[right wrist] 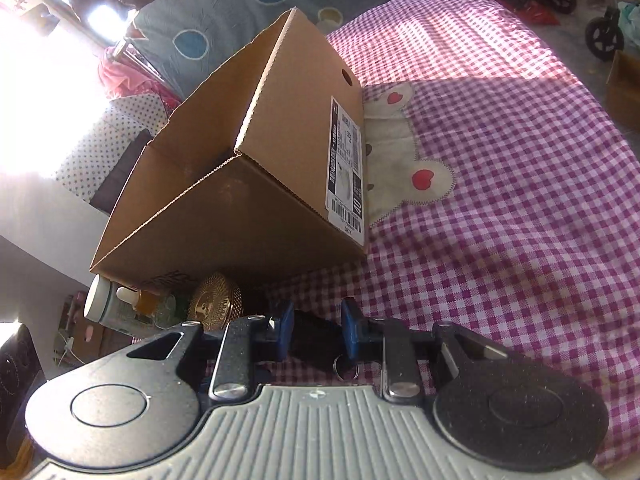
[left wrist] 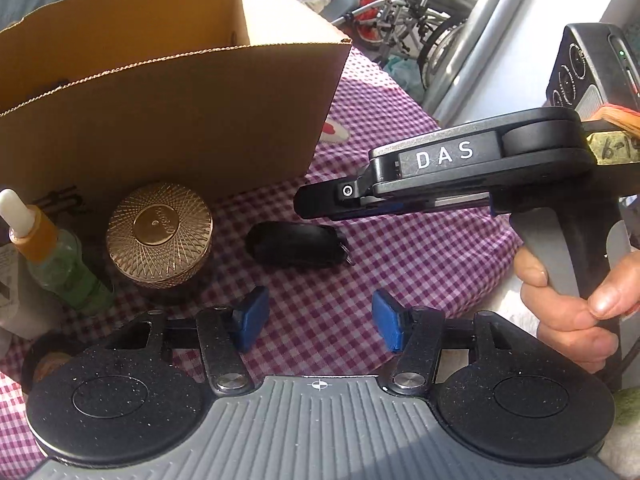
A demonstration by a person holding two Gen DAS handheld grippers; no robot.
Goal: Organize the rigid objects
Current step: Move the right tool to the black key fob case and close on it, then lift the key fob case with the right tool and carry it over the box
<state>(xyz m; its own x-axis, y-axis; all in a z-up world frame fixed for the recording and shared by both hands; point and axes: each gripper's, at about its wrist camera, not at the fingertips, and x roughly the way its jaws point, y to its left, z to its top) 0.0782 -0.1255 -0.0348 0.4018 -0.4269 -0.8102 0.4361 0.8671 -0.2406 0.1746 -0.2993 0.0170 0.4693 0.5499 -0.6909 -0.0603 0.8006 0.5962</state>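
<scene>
A black key fob with a small ring lies on the purple checked cloth, right of a round gold jar and a dropper bottle. Behind them stands an open cardboard box. My right gripper reaches in from the right and hovers just over the fob. In the right wrist view the fob shows between the blue pads of that gripper, jaws narrowly open. My left gripper is open near the front, with only cloth between its pads.
A person's hand holds the right gripper's handle. The box has a printed label on its side. A white bottle lies left of the gold jar. Wheelchairs stand beyond the bed. The cloth stretches right.
</scene>
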